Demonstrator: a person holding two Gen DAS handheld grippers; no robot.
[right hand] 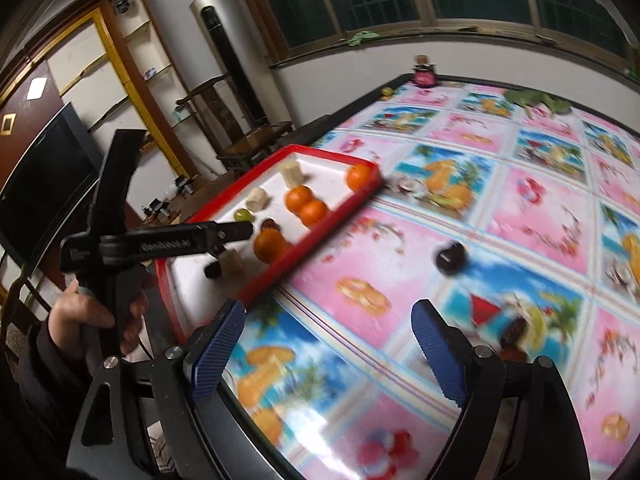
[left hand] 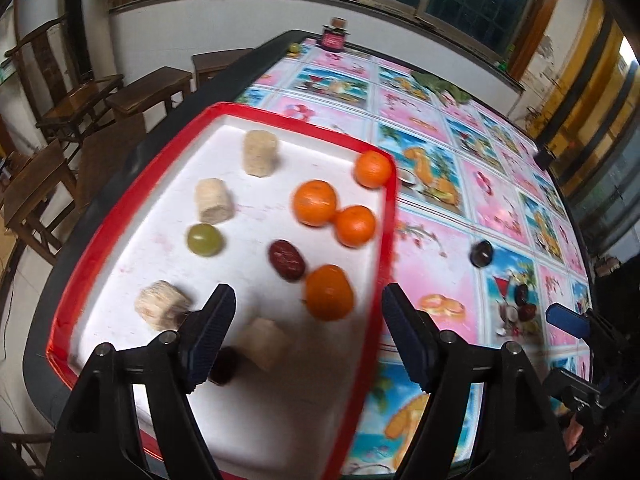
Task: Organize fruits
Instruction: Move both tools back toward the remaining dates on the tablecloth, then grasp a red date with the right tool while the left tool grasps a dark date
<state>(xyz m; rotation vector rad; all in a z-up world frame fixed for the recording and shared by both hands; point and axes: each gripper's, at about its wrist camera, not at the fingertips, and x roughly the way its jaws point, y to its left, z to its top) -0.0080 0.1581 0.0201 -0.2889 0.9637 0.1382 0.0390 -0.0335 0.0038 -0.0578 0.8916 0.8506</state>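
Patterned counter (right hand: 520, 216), red tray (left hand: 384, 240) holding most fruit
Both claws spread, empty: left claw (left hand: 308, 336) over tray, right claw (right hand: 328, 344) near the stray dark fruit (right hand: 450, 258); next, probably grasp it

Your left wrist camera looks steeply down, close over the red-rimmed tray (left hand: 384, 240). Your right wrist camera sits further right, angled down across the patterned tablecloth (right hand: 540, 216), seeing that tray from its side. Both views share the tray, the dark fruit (left hand: 481, 253) on the cloth, and the windowed wall.
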